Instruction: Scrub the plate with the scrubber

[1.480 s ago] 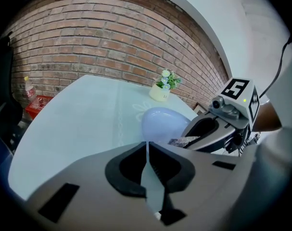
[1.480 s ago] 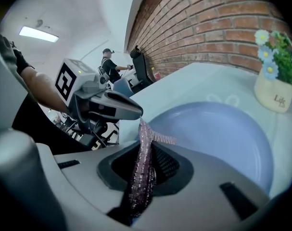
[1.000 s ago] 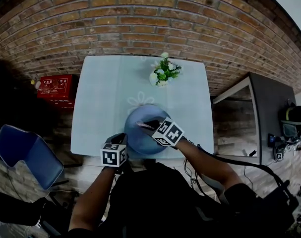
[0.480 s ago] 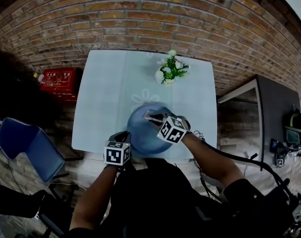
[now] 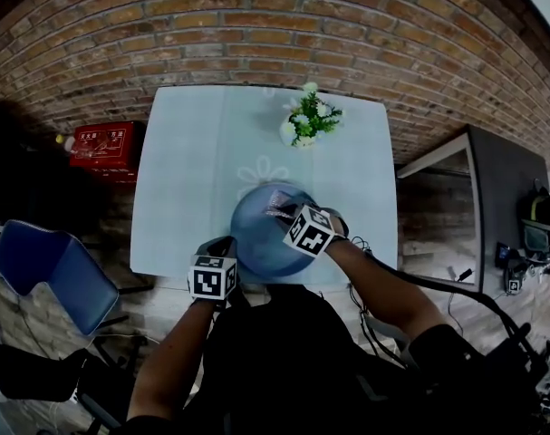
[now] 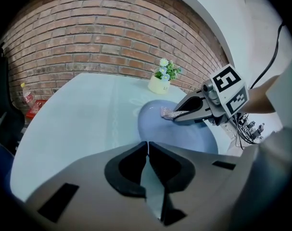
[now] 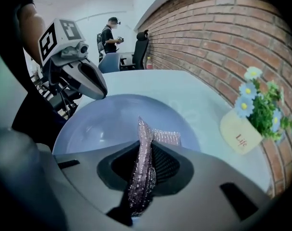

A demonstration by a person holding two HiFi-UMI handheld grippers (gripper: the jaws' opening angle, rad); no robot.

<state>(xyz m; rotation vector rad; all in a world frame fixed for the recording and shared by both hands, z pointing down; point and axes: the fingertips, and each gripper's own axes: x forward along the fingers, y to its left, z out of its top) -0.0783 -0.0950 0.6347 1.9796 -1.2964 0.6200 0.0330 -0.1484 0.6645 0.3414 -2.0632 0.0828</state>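
Note:
A round blue plate [image 5: 255,236] [image 6: 186,134] [image 7: 107,121] lies on the pale blue table [image 5: 184,179] near its front edge. My right gripper [image 5: 279,211] [image 7: 142,142] [image 6: 173,115] is shut on a pinkish glittery scrubber [image 7: 145,163] [image 6: 168,113] [image 5: 276,203]. The scrubber's free end rests on the plate's far half. At the plate's near-left rim, my left gripper [image 5: 227,246] [image 6: 148,143] [image 7: 104,93] is shut on the edge. The rim at that pinch is hidden by the gripper body.
A small cream pot of flowers [image 5: 302,123] [image 6: 161,81] [image 7: 247,124] stands at the table's far side. A red box [image 5: 98,148] and a blue chair [image 5: 43,275] are left of the table. A dark cabinet [image 5: 501,207] stands right. A person [image 7: 109,35] stands far off.
My right gripper has slid the scrubber from the plate's middle toward its far side. The left gripper has stayed at the plate's near-left rim.

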